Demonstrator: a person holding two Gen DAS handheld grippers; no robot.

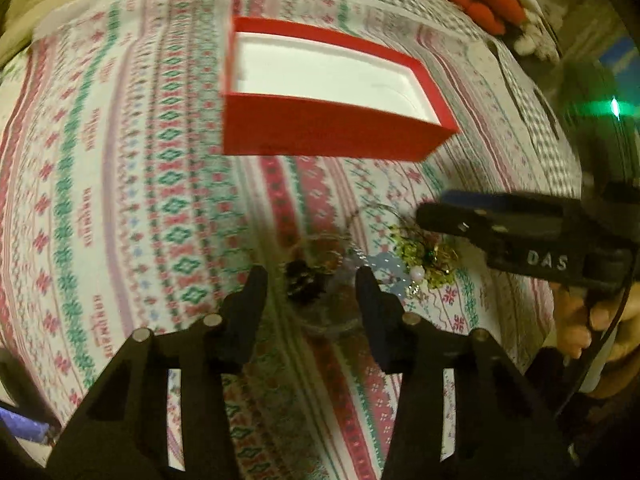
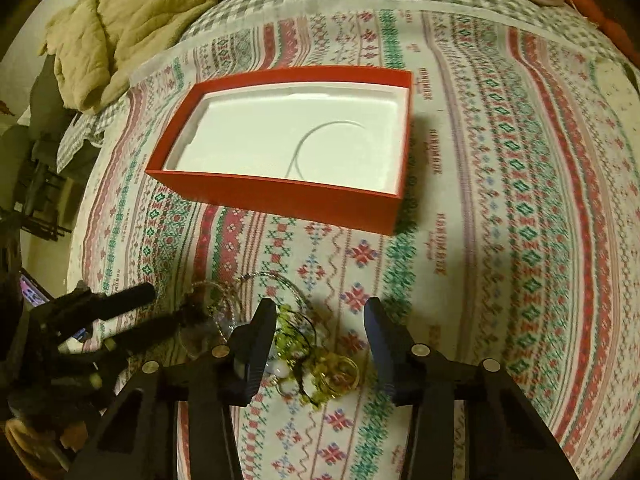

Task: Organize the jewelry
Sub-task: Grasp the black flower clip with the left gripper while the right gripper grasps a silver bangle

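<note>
Now, in the left wrist view, the left gripper (image 1: 312, 280) points down at a patterned cloth (image 1: 120, 200) spread over a bed. Its two black fingers stand apart, with a dark beaded piece (image 1: 302, 280) lying on the cloth between them; the pads do not press on it. A thin wire hoop (image 1: 332, 248) lies just beyond that piece. To the right of it sits a tangle of green and gold jewelry (image 1: 424, 256), with a pale bead (image 1: 418, 274) at its near edge. The right gripper (image 1: 432, 210) reaches in from the right, its tip just above that tangle, and a hand (image 1: 580, 320) holds its body. Farther off stands an open red box (image 1: 332, 92) with a white lining, well apart from the jewelry.

Next, in the right wrist view, the right gripper (image 2: 320, 324) also points down, its fingers apart. The green and gold jewelry (image 2: 316, 364) lies on the cloth (image 2: 500, 200) between them, nearer the left finger, and a gold ring (image 2: 340, 372) shows in the heap; neither pad clamps anything. The left gripper (image 2: 168, 308) comes in from the left, its fingertips beside the wire hoops (image 2: 240, 300); from here I cannot tell its spread. The red box (image 2: 280, 200) sits farther away, holding one thin wire loop (image 2: 320, 140) on its white floor. A crumpled beige blanket (image 2: 132, 20) lies at the far left.
</note>
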